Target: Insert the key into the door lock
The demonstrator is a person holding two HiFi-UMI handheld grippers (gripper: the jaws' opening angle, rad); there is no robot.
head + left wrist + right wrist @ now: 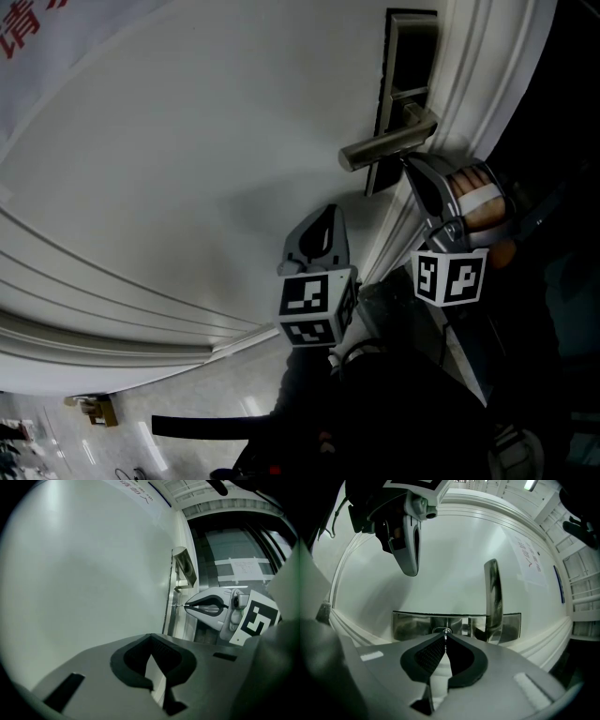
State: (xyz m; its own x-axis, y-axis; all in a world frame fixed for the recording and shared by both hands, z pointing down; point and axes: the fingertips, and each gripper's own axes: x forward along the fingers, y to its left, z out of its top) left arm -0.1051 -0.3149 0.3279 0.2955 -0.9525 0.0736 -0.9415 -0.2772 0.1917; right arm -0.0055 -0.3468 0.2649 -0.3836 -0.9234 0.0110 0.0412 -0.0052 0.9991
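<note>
right jaws: my right gripper (444,638) is pinched tight on the key (445,632), with only a thin sliver of blade poking past the tips.

key: it's right at the keyhole (438,630) in the lock plate (412,625), blade tip touching it or just inside. Can't tell how deep, it's tiny from here.

left jaws: my left gripper (151,637) is closed up with nothing in it, pads meeting at the tips.

step: the actual insertion, I'd say. The key is lined up at the mouth of the slot but not obviously seated.

next move: probably a straight, gentle push into the lock plate along the blade's own line. If the blade is rotated off the slot even a little it'll jam, so I'd go with tiny wiggles rather than force.

risk: the key is thin and I've only got it by the back end, so a crooked shove could twist it in the pads.

right hand pose: my hand (473,202) is wrapped round the gripper body. The jaws point roughly square-on at the lock plate, just past where the lever handle (386,147) sticks out of it.

left hand pose: that gripper is parked well apart from the lock plate, off to its side. The nose is aimed at the bare white door (187,169), close to it but touching nothing that I can see. Not helping with anything right now, honestly.
</note>
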